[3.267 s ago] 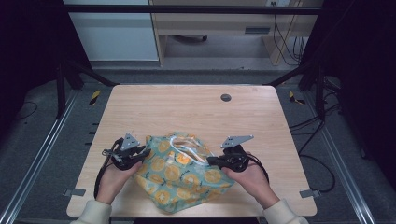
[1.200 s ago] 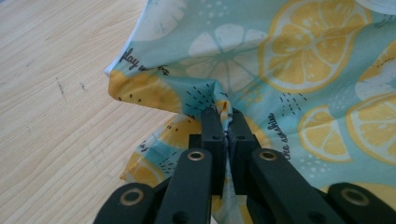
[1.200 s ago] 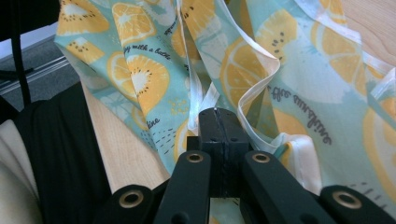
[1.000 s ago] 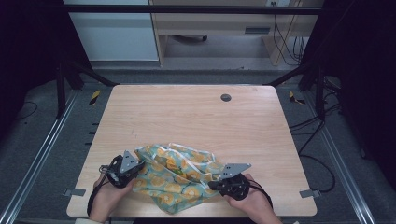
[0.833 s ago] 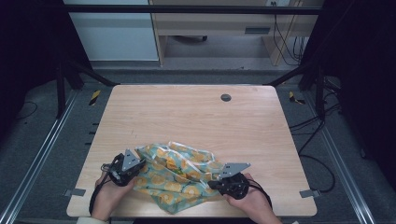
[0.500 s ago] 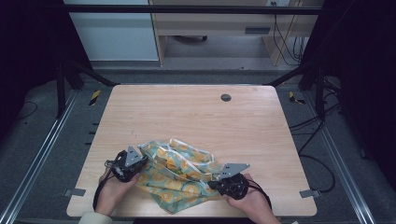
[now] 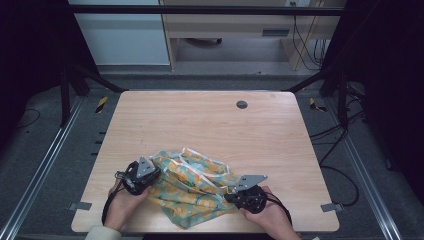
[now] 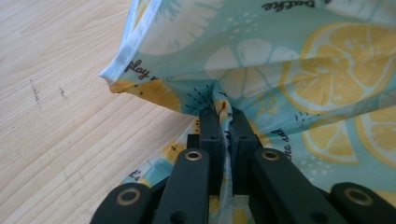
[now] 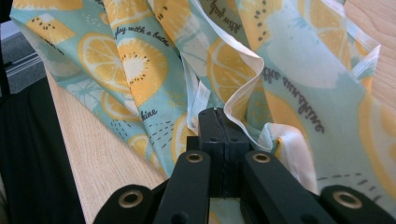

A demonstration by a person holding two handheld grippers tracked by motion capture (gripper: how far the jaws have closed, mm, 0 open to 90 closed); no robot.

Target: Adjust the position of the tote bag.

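A teal cloth [image 7: 192, 186] printed with yellow citrus slices and edged in white lies bunched at the near middle of the wooden table [image 7: 210, 125]. My left gripper [image 7: 156, 173] is at the cloth's left side. In the left gripper view it [image 8: 222, 112] is shut, with a fold of the cloth [image 8: 299, 70] pinched between the jaws. My right gripper [image 7: 229, 196] is at the cloth's right near corner. In the right gripper view it [image 9: 215, 113] is shut, with the cloth [image 9: 140, 60] and its white hem [image 9: 243, 100] gathered at the tips. A hand holds each gripper.
A small round dark grommet [image 7: 242, 104] sits in the far half of the table. The near table edge [image 9: 70, 140] is close to the right gripper, and the cloth reaches almost to it. Metal rails run along both sides of the table.
Both grippers have pulled the cloth toward the near edge. Over the last second the left gripper moved right and slightly away, bunching the cloth, while the right gripper stayed put.
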